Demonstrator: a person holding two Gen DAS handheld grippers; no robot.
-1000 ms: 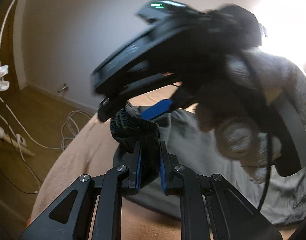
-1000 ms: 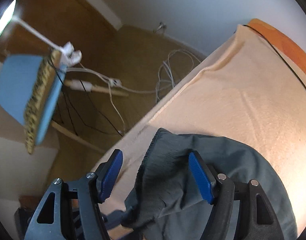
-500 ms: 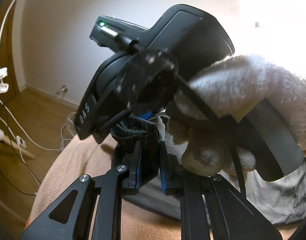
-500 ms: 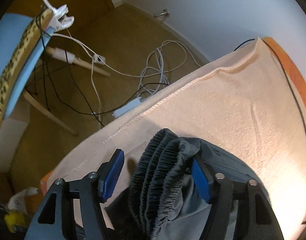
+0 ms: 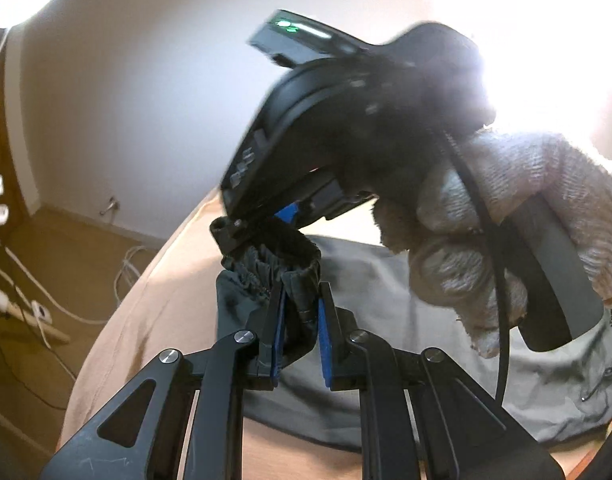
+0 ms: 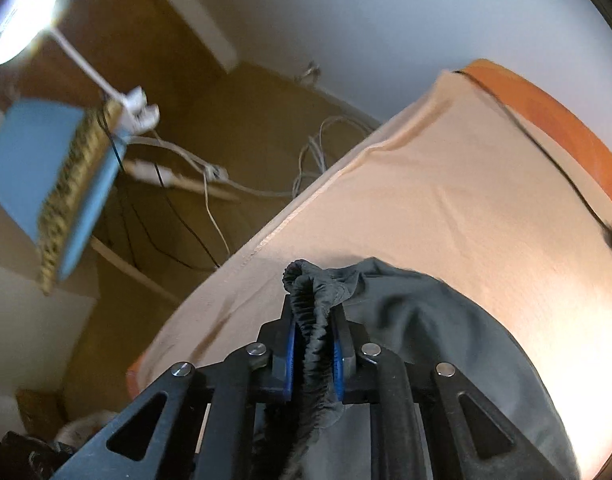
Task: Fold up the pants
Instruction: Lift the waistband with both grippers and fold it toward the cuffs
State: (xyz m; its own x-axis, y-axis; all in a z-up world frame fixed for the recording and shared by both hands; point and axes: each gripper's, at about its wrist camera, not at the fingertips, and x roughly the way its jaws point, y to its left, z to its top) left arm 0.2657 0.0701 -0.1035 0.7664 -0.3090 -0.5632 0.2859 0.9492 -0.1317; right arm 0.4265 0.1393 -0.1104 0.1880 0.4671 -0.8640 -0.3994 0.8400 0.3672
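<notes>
Two tongs (image 5: 300, 316) (image 6: 313, 344), one pants (image 6: 418, 320)

Left wrist view: mounted just behind the left gripper (image 5: 300, 320), looking forward along its fingers and slightly down, close over the grey pants (image 5: 386, 380) on the peach blanket (image 5: 146, 340), with the right gripper (image 5: 242, 236) and its gloved hand (image 5: 506, 220) filling the upper right at very near range. Right wrist view: set behind the right gripper (image 6: 314, 344), tilted steeply down at the pants (image 6: 446, 340), blanket (image 6: 446, 200) edge and wooden floor (image 6: 246, 120) beyond. Shared by both: gathered waistband, blanket edge, floor with white cables (image 6: 314, 160), pale wall.
</notes>
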